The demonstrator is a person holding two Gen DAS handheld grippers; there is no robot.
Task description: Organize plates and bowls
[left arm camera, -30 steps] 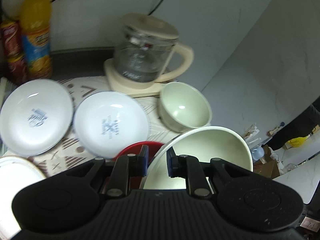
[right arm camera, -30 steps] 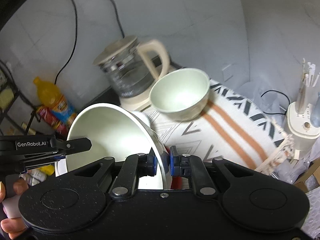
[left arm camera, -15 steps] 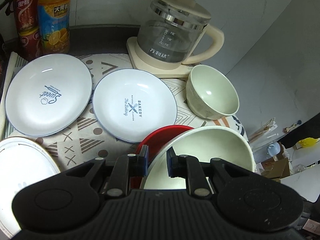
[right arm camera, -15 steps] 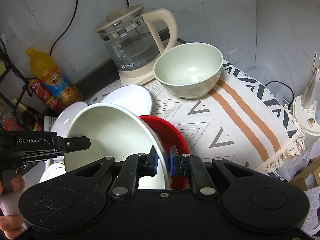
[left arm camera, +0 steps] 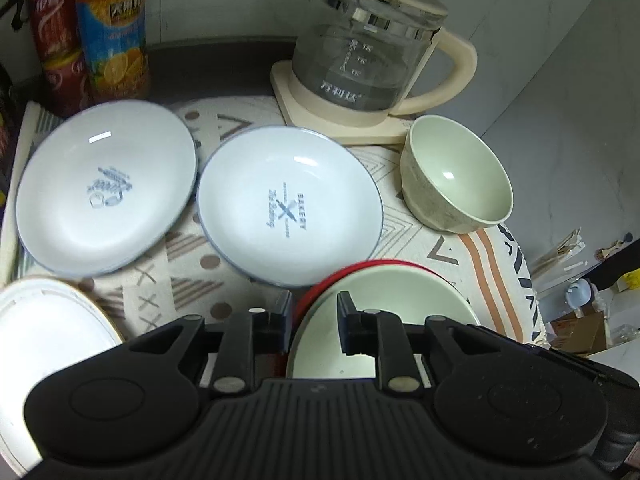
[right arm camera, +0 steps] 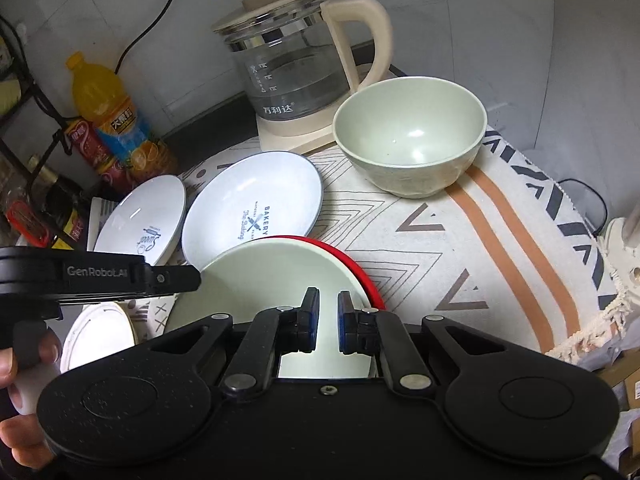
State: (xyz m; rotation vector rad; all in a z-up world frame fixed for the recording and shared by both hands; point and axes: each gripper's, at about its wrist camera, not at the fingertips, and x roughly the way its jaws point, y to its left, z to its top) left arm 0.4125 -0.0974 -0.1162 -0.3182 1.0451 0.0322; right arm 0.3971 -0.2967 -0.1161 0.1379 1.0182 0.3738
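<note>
A large pale green bowl [left arm camera: 400,312] [right arm camera: 264,276] sits level inside a red bowl [left arm camera: 360,266] [right arm camera: 362,276] on the patterned cloth. My left gripper [left arm camera: 314,312] is open and straddles the large bowl's left rim, one finger outside and one inside, with a gap showing beside the wall. My right gripper [right arm camera: 329,312] hangs over the bowl's inside, its jaws a narrow gap apart with nothing between them. The rim runs behind its right finger. A smaller green bowl [left arm camera: 460,184] [right arm camera: 408,140] stands by the kettle. Two white printed plates [left arm camera: 288,208] [left arm camera: 104,188] lie side by side.
A glass kettle [left arm camera: 368,60] [right arm camera: 292,68] on its base stands at the back. An orange drink bottle [left arm camera: 112,32] and red cans are at the back left. A white gold-rimmed plate [left arm camera: 48,328] lies near left. The cloth's fringed edge [right arm camera: 616,308] drops off on the right.
The large bowl went from tilted and held up by both grippers to lying level in the red bowl. Its rim has left the right jaws, and the left jaws have widened slightly.
</note>
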